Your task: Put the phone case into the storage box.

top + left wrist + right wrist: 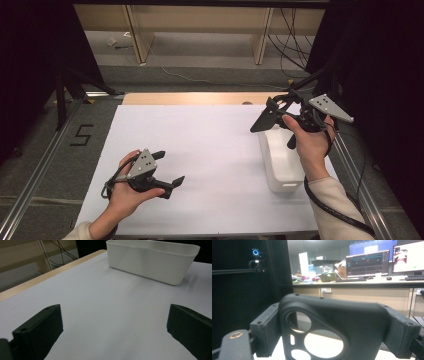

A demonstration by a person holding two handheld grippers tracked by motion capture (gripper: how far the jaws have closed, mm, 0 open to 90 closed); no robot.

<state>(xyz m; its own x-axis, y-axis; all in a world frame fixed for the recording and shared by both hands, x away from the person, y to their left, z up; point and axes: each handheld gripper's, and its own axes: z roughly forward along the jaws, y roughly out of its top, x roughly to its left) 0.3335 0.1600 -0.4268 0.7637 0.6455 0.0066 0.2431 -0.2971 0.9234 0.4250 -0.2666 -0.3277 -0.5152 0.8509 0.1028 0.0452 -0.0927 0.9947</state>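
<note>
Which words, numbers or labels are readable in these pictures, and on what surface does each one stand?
"5": a black numeral on the grey floor left of the table.
Monitors behind the right gripper: text on the screens too small and blurred to read.
White bin, left gripper and its grey plate: no writing shows, only dots on the plate.

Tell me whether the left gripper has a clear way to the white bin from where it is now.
Probably yes. The left gripper is open, holds nothing and points toward the white bin. Between them lies bare white table sheet. The right gripper, clamped on a black part, hovers over the bin's far end.
</note>
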